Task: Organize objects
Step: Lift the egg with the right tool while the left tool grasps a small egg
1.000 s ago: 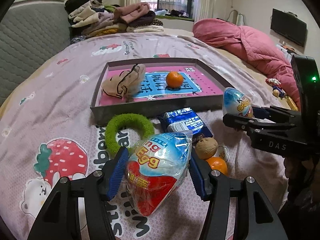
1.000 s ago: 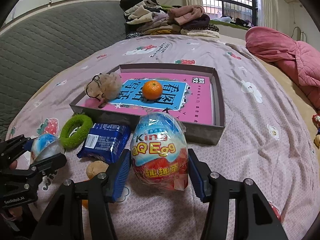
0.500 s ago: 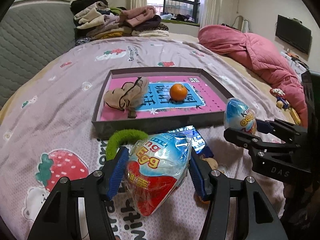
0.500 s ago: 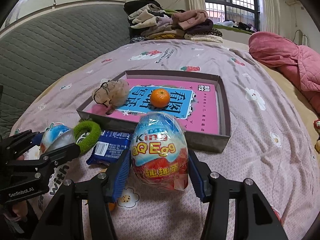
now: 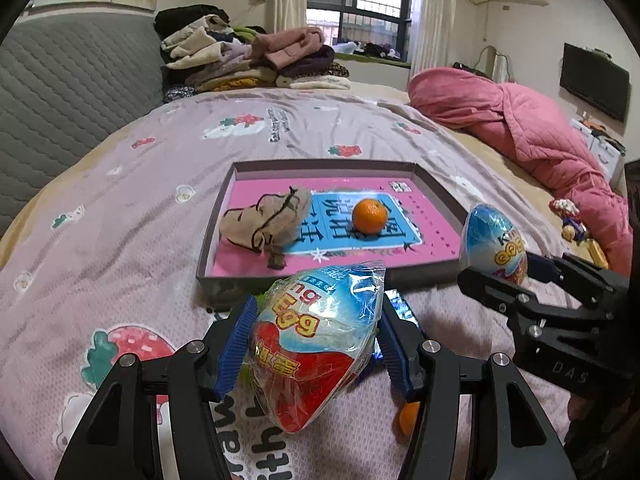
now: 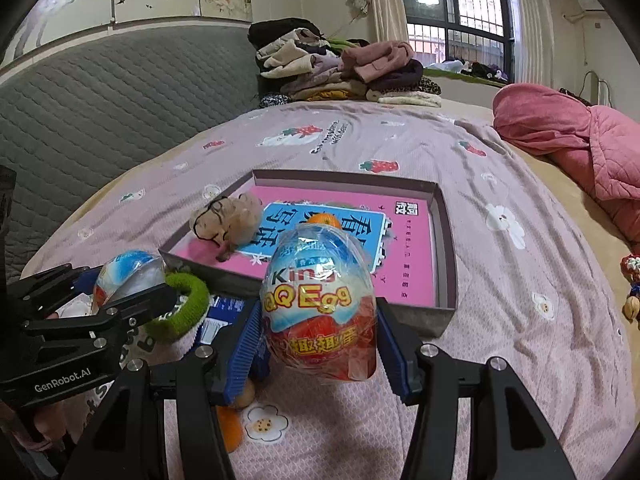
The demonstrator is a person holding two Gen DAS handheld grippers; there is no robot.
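Two claws, left gripper and right gripper, each clamp a wrapped toy egg before the tray.

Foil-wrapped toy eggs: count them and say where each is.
2: one foil-wrapped toy egg gripped in the left gripper, the other egg in the right gripper. More could be hidden.

You can read "King QQ Egg" on the foil-wrapped blue, white and red toy egg nearest you, "GenRobot.AI" on the black gripper body at left, and "DAS" on the black gripper body at right.
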